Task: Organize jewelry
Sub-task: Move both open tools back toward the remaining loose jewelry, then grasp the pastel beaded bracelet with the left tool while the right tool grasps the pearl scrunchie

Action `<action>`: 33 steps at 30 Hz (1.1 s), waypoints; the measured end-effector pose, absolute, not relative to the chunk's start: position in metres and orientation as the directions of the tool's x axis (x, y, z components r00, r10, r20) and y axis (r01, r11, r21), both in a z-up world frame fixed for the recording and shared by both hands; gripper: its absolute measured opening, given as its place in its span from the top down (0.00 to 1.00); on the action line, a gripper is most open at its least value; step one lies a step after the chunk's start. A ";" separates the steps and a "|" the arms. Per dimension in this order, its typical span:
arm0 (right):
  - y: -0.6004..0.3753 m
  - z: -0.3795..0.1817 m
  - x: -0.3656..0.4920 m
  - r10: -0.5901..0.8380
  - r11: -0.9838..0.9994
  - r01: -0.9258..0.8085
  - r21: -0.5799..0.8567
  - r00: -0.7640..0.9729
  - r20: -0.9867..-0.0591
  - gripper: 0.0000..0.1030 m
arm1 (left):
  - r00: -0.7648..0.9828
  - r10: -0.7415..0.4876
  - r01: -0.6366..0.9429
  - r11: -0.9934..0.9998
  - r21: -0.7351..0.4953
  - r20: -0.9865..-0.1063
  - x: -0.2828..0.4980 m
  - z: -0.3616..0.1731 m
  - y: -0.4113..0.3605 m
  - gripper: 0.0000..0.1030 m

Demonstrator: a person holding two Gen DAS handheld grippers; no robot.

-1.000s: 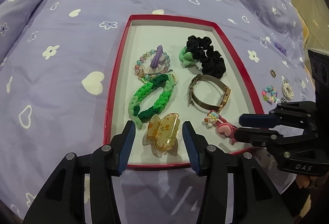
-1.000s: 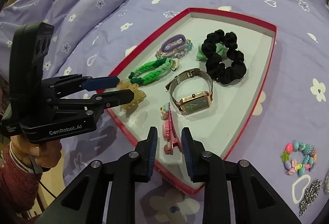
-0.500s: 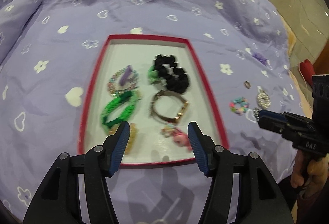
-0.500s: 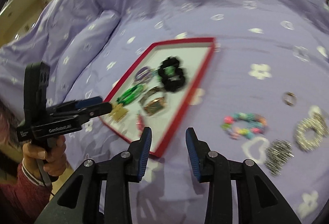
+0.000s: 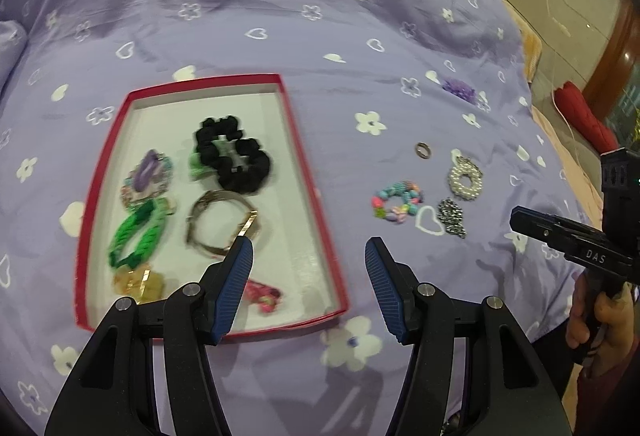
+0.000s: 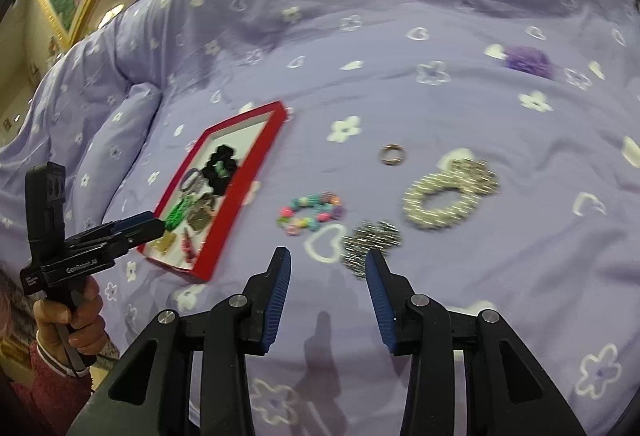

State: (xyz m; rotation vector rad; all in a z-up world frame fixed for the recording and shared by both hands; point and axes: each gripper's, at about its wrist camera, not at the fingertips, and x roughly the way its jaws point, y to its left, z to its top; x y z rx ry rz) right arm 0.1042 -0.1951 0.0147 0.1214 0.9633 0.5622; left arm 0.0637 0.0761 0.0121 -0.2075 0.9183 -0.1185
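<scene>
Blue-padded right gripper (image 6: pixel 326 298): nearest item in the right wrist view, jaws opening, nothing lying between them, pointing at loose pieces on the purple bedspread (image 6: pixel 460 316).

Dark beaded piece (image 6: pixel 370 242): lying just beyond the right pads, touching a white heart print. Risk: small and slack, it is likely sinking into the soft cover, so closing pads may be pinching cloth along with it.

Pastel bead bracelet (image 6: pixel 310 214): sitting just left of the dark piece. Risk: close enough that a wide closing may be catching both.

Pearl ring-shaped band (image 6: pixel 444 202) and small metal ring (image 6: pixel 392 155): resting farther out. The ring is thin and flat, prone to slipping from ribbed pads.

Purple item (image 6: pixel 526 59): lying farthest off, blurred, kind unclear.

Left gripper (image 5: pixel 308 284): jaws standing about half open, holding nothing, hovering over the near right corner of the red tray (image 5: pixel 320 220).

Tray contents: black scrunchie (image 5: pixel 234 160), watch (image 5: pixel 224 226), green braided band (image 5: pixel 138 236). Risk: space is getting crowded, and a careless drop may be landing on the rim.
</scene>
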 end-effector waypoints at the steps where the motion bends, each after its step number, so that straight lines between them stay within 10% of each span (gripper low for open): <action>1: -0.201 0.013 0.104 0.500 0.855 -0.388 0.343 0.443 -0.744 0.60 | 0.601 -0.192 0.019 0.974 -0.227 -0.776 0.065 0.012 0.073 0.44; 33: -0.226 -0.025 0.180 0.353 0.934 -0.238 0.267 0.483 -0.802 0.60 | 0.448 -0.174 0.228 0.971 -0.076 -0.877 0.167 -0.033 -0.017 0.44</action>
